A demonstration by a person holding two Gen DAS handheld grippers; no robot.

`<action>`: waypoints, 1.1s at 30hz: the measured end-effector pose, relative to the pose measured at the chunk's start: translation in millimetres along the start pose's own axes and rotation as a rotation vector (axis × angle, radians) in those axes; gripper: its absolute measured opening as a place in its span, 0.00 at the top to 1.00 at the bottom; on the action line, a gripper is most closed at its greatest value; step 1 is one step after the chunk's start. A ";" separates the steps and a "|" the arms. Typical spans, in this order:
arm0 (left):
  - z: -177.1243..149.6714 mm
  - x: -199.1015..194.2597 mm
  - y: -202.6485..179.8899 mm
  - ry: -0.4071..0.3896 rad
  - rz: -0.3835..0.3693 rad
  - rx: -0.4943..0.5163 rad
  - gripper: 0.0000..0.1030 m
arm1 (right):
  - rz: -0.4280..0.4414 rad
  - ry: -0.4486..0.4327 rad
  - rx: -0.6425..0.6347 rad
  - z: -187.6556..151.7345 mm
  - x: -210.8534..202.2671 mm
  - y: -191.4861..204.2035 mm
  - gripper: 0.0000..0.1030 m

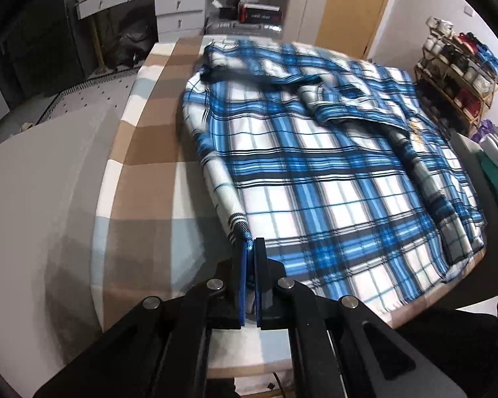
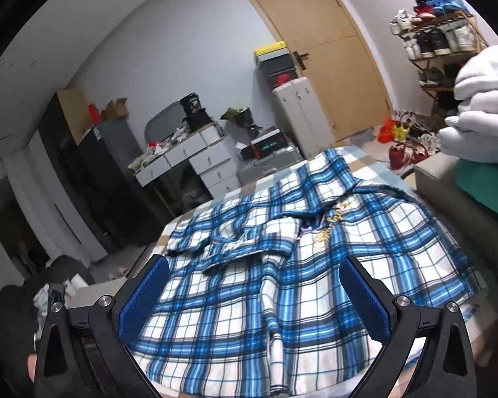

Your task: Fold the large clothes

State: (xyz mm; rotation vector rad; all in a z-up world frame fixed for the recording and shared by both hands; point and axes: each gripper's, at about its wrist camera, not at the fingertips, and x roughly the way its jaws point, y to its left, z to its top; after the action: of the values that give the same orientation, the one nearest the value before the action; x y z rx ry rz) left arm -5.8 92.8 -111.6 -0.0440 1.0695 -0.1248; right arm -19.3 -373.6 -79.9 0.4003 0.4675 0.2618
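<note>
On the checked bed cover [image 1: 142, 152], a blue-and-white plaid shirt [image 1: 315, 172] lies spread flat, filling the middle of the left wrist view and running out toward two o'clock. At six o'clock in that view the left gripper [image 1: 250, 248] has its blue pads pressed together on the near corner of the shirt's hem, with the cloth pinched between them. One sleeve lies folded across the shirt's upper part, toward twelve o'clock.

From the right wrist view, the right gripper [image 2: 252, 295] hovers over the shirt [image 2: 282, 265] with its jaws spread wide; the blue pads [image 2: 142, 298] sit at eight and four o'clock and nothing is between them but the shirt lying below. Gold lettering shows near the collar, just above centre. At two o'clock a white-gloved hand [image 2: 478, 109] is raised beside the shoe rack [image 2: 441, 33]. A wooden door [image 2: 332, 49] stands at twelve o'clock, and a white dresser [image 2: 196, 156] sits at ten o'clock.
</note>
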 end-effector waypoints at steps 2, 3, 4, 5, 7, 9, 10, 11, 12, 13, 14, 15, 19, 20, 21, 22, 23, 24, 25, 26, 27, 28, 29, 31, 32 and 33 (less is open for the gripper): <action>6.5 12.1 8.5 0.038 -0.002 -0.025 0.96 | -0.003 -0.012 -0.037 -0.7 -1.0 6.0 0.00; 3.3 13.3 8.6 0.060 0.005 -0.032 0.91 | -0.003 -0.018 -0.054 -1.6 -2.0 9.0 0.00; 2.8 18.6 9.6 0.083 0.004 -0.042 0.80 | -0.001 -0.023 -0.071 -2.1 -3.1 11.8 0.00; 1.9 22.3 11.4 0.095 -0.015 -0.058 0.74 | 0.002 -0.023 -0.078 -3.0 -3.4 12.9 0.00; -0.9 26.2 12.5 0.096 -0.039 -0.079 0.67 | 0.009 -0.024 -0.081 -4.0 -4.4 13.6 0.00; -2.8 26.5 11.1 0.095 -0.041 -0.086 0.54 | 0.009 -0.019 -0.065 -3.2 -3.5 11.9 0.00; -3.0 26.9 10.7 0.095 -0.060 -0.087 0.47 | 0.011 -0.016 -0.048 -2.6 -2.9 9.9 0.00; -3.4 27.0 10.9 0.091 -0.068 -0.085 0.47 | 0.013 -0.012 -0.037 -2.1 -2.6 7.7 0.00; -4.1 26.8 11.2 0.087 -0.069 -0.083 0.46 | 0.011 -0.005 -0.028 -1.4 -2.1 5.4 0.00; -5.1 26.6 10.7 0.084 -0.069 -0.080 0.47 | 0.004 -0.002 -0.022 -0.4 -2.2 3.1 0.00; -4.9 26.6 11.0 0.082 -0.068 -0.076 0.47 | -0.007 -0.002 -0.017 1.0 -3.4 -0.7 0.00; -5.6 26.4 9.6 0.082 -0.058 -0.066 0.47 | -0.020 0.007 -0.016 3.4 -5.0 -5.7 0.00; -6.3 26.3 5.5 0.090 0.031 -0.001 0.70 | -0.100 0.115 -0.057 15.6 -13.1 -31.8 0.00; -6.4 26.0 6.3 0.088 0.068 0.004 0.87 | -0.164 0.143 -0.085 19.0 -16.7 -39.6 0.00; -5.9 25.6 7.9 0.089 0.074 0.002 0.93 | -0.224 0.195 -0.110 22.4 -17.4 -48.4 0.00; -5.8 25.4 9.3 0.097 0.048 -0.001 0.96 | -0.257 0.241 -0.122 24.3 -16.4 -55.5 0.00; -6.0 25.0 9.6 0.098 0.045 0.001 0.96 | -0.289 0.301 -0.130 24.3 -13.7 -65.3 0.00; -6.2 24.0 9.1 0.094 0.051 0.006 0.97 | -0.306 0.354 -0.139 22.9 -9.9 -72.1 0.00; -6.4 21.9 7.8 0.087 0.048 0.015 0.98 | -0.324 0.409 -0.156 19.2 -4.5 -78.9 0.00; -6.3 20.2 6.0 0.078 0.045 0.024 0.98 | -0.352 0.460 -0.175 14.1 3.0 -85.8 0.01; -6.4 15.4 4.3 0.057 0.044 0.033 0.98 | -0.393 0.527 -0.199 7.6 13.7 -92.6 0.02; -6.7 12.6 4.4 0.046 0.040 0.033 0.99 | -0.422 0.558 -0.213 3.4 19.3 -94.8 0.07; -6.9 11.1 4.6 0.043 0.035 0.030 0.99 | -0.447 0.583 -0.236 -0.2 26.4 -96.2 0.07; -7.4 9.2 9.3 0.043 0.020 0.011 0.99 | -0.458 0.607 -0.266 -3.1 36.1 -96.7 0.07; -7.8 9.1 11.5 0.044 0.012 0.002 0.99 | -0.469 0.623 -0.275 -4.1 43.1 -97.5 0.07; -7.7 9.6 12.6 0.046 0.004 -0.004 0.99 | -0.478 0.634 -0.281 -4.9 48.2 -98.6 0.08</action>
State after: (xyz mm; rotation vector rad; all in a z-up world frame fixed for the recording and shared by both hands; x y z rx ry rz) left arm -6.9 104.3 -124.8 -0.0427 1.1162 -0.1204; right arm 35.0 -443.8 -144.8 -0.0895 1.1129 -0.0210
